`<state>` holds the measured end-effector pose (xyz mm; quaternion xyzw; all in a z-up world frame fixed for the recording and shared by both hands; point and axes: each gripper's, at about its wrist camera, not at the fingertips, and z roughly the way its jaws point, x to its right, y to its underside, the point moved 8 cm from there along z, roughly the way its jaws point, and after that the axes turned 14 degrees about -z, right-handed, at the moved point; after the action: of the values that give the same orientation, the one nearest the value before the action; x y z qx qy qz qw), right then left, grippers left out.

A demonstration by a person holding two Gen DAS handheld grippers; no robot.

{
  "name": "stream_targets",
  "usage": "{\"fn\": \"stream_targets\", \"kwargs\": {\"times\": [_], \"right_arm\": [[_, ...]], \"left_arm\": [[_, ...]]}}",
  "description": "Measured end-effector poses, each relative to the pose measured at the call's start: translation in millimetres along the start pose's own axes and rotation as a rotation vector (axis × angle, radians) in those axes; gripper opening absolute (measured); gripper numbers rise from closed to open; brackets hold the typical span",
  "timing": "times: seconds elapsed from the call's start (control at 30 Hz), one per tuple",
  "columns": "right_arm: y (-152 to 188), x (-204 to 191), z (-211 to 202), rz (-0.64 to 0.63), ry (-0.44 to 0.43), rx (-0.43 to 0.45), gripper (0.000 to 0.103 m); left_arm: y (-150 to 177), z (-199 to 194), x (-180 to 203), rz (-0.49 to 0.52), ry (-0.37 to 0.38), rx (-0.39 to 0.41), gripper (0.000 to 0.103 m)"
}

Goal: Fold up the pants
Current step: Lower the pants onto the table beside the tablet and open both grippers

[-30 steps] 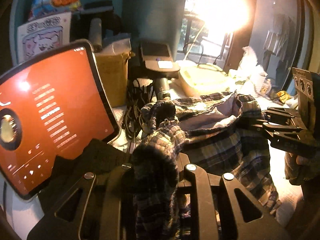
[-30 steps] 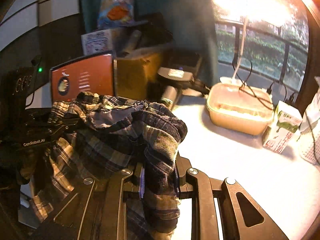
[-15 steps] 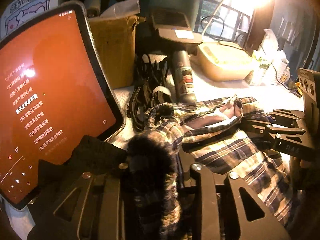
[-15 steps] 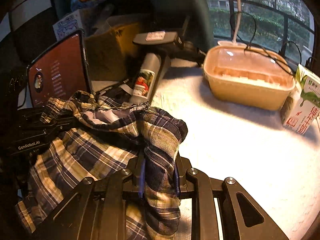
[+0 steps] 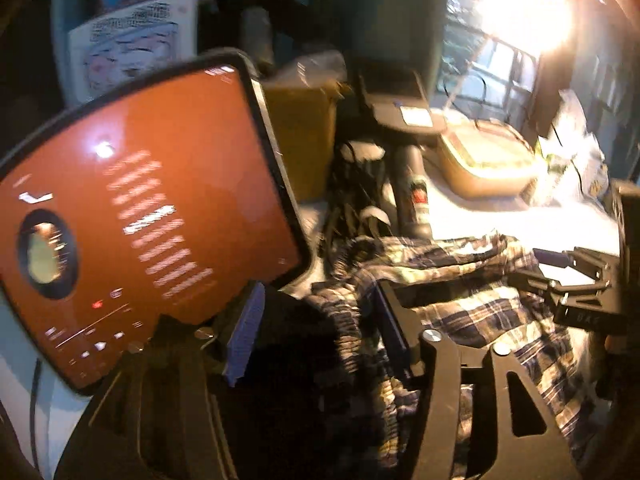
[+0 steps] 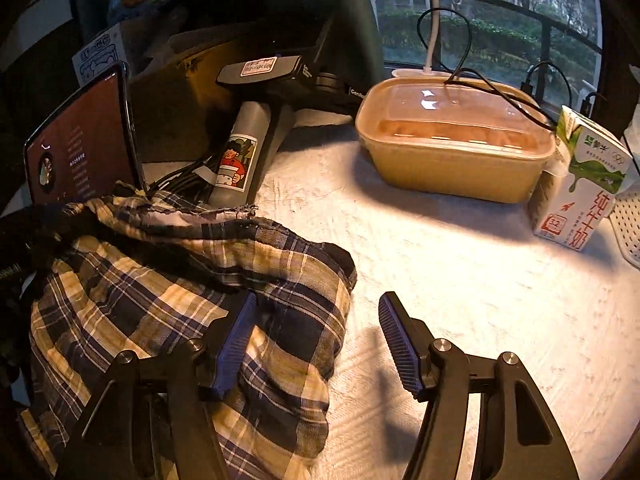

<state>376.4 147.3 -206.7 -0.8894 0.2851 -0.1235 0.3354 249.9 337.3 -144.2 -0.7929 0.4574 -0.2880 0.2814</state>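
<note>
On the table: inspection findings.
Pants (image 6: 192, 280): plaid, lying bunched on the white table (image 6: 460, 280), in front of the tablet (image 6: 80, 140) and gray bottle (image 6: 236, 152).
Right gripper (image 6: 316, 336): jaws just opened, now apart; left pad over the cloth's edge, not pinching it.
Left gripper (image 5: 316, 336): jaws just opened, apart; waistband lies loose between them.
Background: lidded food box (image 6: 456, 140), milk carton (image 6: 580, 184).

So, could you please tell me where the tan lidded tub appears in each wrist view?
Left wrist: the tub is upper right, beyond the plaid pants, under the window glare.
Right wrist: the tub is upper right of centre, left of the milk carton.
Shared landmark: the tablet, left in both.
</note>
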Motion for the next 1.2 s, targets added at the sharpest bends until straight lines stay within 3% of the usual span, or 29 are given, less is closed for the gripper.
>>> {"fn": "stream_targets", "kwargs": {"times": [0.13,0.23,0.37,0.47,0.6,0.7,0.83,1.07,1.2], "right_arm": [[7,2,-12,0.007,0.028,0.000,0.065],[13,3,-23,0.008,0.046,0.000,0.065],[28,4,-38,0.014,0.059,-0.002,0.065],[26,5,-40,-0.006,0.061,0.012,0.065],[8,15,-18,-0.024,0.043,0.013,0.065],[-5,20,-4,-0.033,0.031,0.012,0.065],[-14,24,9,-0.037,0.020,0.007,0.065],[-12,38,22,0.000,-0.007,0.004,0.079],[-10,40,21,0.010,-0.011,0.008,0.080]], "left_arm": [[0,-22,0,-0.026,0.024,0.048,0.059],[6,-40,23,0.006,0.111,0.075,0.059],[30,-31,61,0.104,0.210,0.006,0.059],[38,0,68,0.118,0.180,-0.084,0.059],[29,19,64,0.087,0.177,-0.129,0.059],[18,30,65,0.072,0.206,-0.145,0.059],[15,47,64,0.075,0.166,-0.176,0.059],[16,58,65,0.083,0.128,-0.192,0.059],[18,51,62,0.056,0.122,-0.174,0.059]]}}
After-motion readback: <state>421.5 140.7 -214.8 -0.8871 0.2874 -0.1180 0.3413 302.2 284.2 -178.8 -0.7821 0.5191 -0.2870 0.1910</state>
